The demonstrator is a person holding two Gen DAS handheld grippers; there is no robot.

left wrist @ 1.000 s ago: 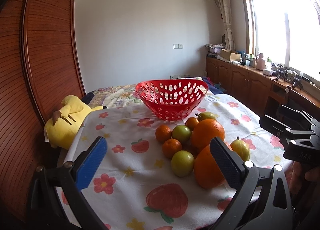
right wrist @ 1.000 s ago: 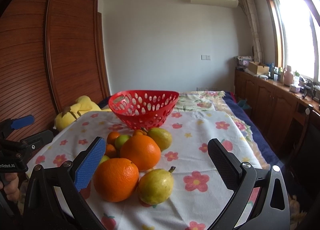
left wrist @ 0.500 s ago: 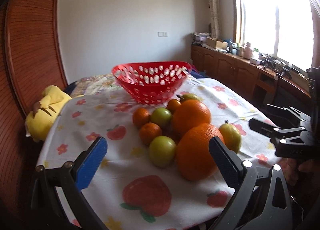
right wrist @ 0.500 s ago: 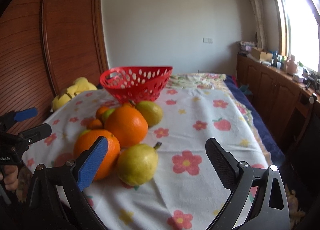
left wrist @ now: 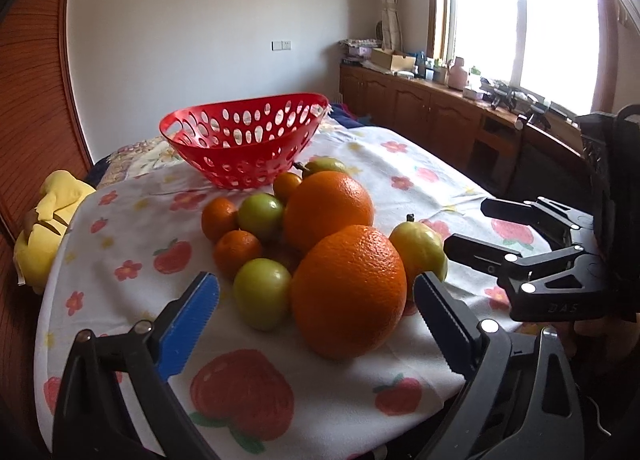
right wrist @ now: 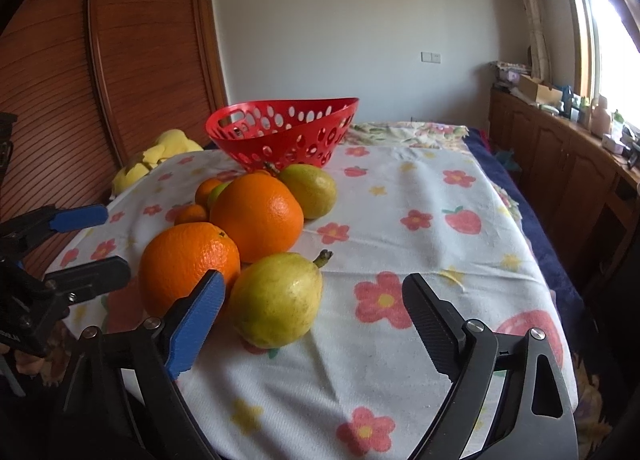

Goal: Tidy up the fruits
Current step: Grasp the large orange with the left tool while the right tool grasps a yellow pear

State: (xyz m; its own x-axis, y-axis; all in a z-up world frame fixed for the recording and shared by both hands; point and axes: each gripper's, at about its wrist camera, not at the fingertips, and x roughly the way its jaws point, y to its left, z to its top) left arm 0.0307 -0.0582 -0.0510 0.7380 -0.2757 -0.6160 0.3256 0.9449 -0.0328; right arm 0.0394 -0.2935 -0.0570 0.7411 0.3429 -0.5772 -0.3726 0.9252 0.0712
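The wooden wardrobe (right wrist: 120,59) runs off the frame's left edge. A flowered cloth (right wrist: 400,260) covers the bench. The fruit lies heaped before the empty red basket (left wrist: 244,139). Both claws sit closer than a second ago, narrowing yet wide: left claw (left wrist: 316,312) around the near orange (left wrist: 348,288), right claw (right wrist: 312,312) around the pear (right wrist: 276,300), neither touching.

Fruit pile (left wrist: 312,236) on tablecloth (left wrist: 400,163), basket (left wrist: 244,147) behind, plush toy (left wrist: 48,219) left.
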